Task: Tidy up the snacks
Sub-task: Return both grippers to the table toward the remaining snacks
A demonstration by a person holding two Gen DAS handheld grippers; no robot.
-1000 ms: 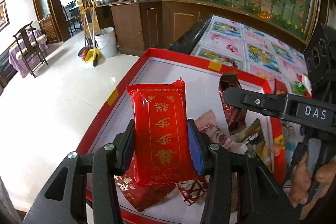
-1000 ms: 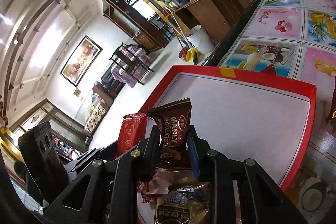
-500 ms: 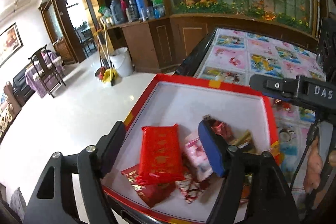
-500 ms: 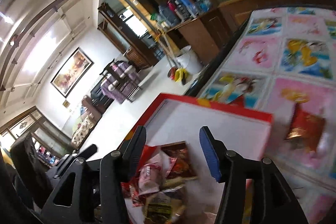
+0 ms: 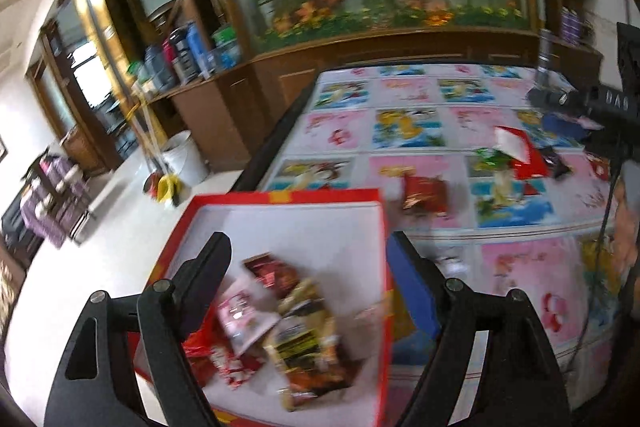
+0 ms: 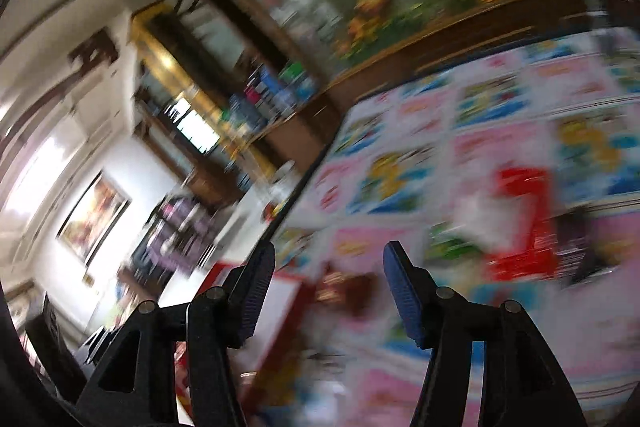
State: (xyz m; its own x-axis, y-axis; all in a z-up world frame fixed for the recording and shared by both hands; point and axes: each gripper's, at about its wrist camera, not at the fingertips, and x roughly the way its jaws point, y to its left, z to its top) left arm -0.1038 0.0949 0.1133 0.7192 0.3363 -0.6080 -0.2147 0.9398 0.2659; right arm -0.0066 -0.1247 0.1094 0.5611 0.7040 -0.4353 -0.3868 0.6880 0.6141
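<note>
A red box (image 5: 280,197) with a white floor stands on the table's left corner and holds several snack packets (image 5: 280,323). My left gripper (image 5: 308,275) is open and empty, raised above the box's right wall. A dark red packet (image 5: 424,193) lies on the table just past the box. More packets, red (image 5: 520,155) and green (image 5: 494,159), lie further right. My right gripper (image 6: 330,283) is open and empty above the table; its view is badly blurred, with the dark red packet (image 6: 348,291) between its fingers and a red packet (image 6: 520,223) to the right.
The table carries a pink and blue picture cloth (image 5: 520,267). The right gripper's body (image 5: 592,103) reaches in from the right edge of the left wrist view. A wooden cabinet (image 5: 360,51) stands behind the table; floor, a white bucket (image 5: 184,159) and chairs lie to the left.
Both grippers have let their packets drop into the box and opened. Both have since lifted and swung right, towards the loose packets on the table.
</note>
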